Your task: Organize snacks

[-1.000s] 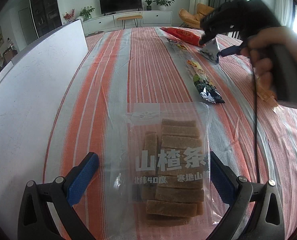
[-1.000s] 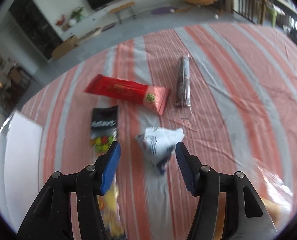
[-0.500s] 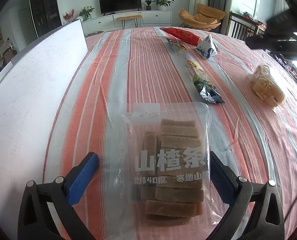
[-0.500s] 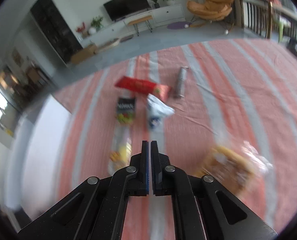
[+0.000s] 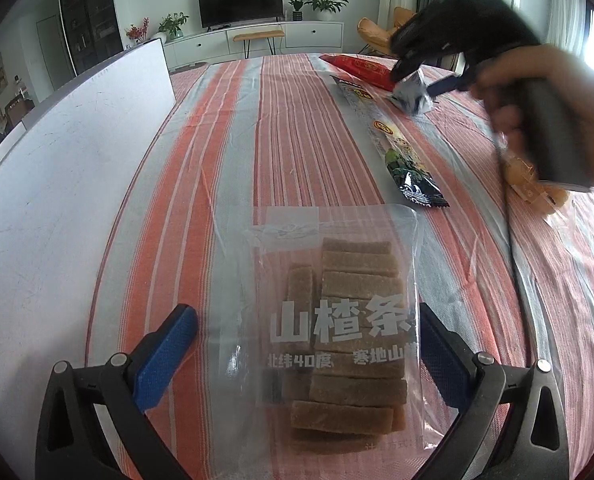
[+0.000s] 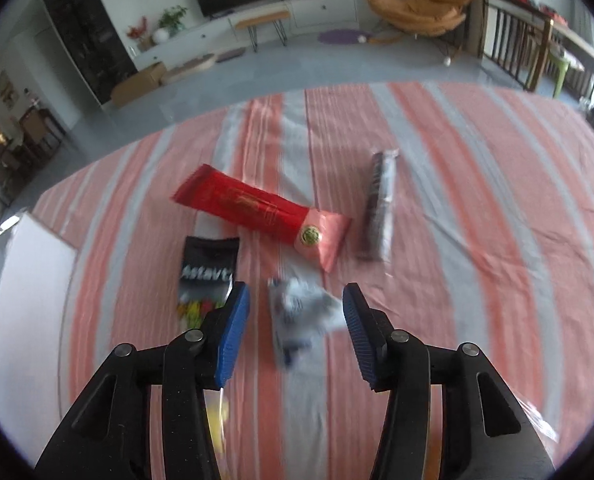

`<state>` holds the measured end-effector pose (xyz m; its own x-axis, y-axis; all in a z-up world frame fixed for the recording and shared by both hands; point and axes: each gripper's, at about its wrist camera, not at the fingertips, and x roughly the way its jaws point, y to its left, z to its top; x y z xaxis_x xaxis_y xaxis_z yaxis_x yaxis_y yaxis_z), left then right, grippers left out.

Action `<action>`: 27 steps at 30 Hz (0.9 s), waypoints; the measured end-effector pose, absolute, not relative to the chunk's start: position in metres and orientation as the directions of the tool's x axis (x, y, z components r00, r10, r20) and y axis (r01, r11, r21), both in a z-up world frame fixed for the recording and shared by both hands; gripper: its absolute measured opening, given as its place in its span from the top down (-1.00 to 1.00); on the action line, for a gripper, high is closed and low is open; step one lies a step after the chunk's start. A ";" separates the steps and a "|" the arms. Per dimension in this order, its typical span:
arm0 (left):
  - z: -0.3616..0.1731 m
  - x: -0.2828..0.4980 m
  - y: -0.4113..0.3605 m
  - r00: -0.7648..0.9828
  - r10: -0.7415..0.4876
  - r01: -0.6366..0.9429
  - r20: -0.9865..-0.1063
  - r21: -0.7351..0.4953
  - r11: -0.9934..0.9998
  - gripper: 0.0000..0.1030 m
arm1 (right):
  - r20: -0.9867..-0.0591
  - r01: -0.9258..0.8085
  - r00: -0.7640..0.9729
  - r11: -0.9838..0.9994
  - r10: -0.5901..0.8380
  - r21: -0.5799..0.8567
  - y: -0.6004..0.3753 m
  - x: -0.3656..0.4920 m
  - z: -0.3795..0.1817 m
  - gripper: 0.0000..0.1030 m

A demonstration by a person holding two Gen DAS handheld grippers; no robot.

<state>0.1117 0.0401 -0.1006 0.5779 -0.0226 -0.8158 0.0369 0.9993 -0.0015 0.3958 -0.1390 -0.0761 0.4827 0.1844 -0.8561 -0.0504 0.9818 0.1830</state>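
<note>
Though blurred, white packet [image 6: 303, 312] sits between just-opened right gripper [image 6: 296, 322]; left gripper [image 5: 309, 344] open.

I am holding my left gripper [image 5: 307, 344] tilted downward, its blue-padded fingers [image 5: 165, 354] standing wide apart and pressing on nothing. My right gripper [image 6: 296, 332] is angling down too, its fingers [image 6: 233, 334] having just been opening with a gap between them, and my right hand [image 5: 553, 120] is wrapping its handle
</note>
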 end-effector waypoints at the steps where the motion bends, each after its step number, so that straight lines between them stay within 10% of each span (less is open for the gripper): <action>1: -0.101 0.112 0.040 0.578 -0.022 0.037 -0.816 -0.001 0.999 -1.00 | -0.854 -0.039 0.487 0.981 0.183 0.188 -0.141 0.397 -0.080 0.09; 16: -0.101 0.111 0.040 0.578 -0.022 0.037 -0.816 -0.001 0.999 -1.00 | -0.685 -0.128 0.594 0.890 0.422 0.438 -0.183 0.228 -0.002 0.35; 27: -0.101 0.111 0.040 0.578 -0.022 0.037 -0.816 -0.001 0.999 -1.00 | -0.780 0.024 0.604 0.974 0.164 0.223 -0.226 0.094 -0.084 0.26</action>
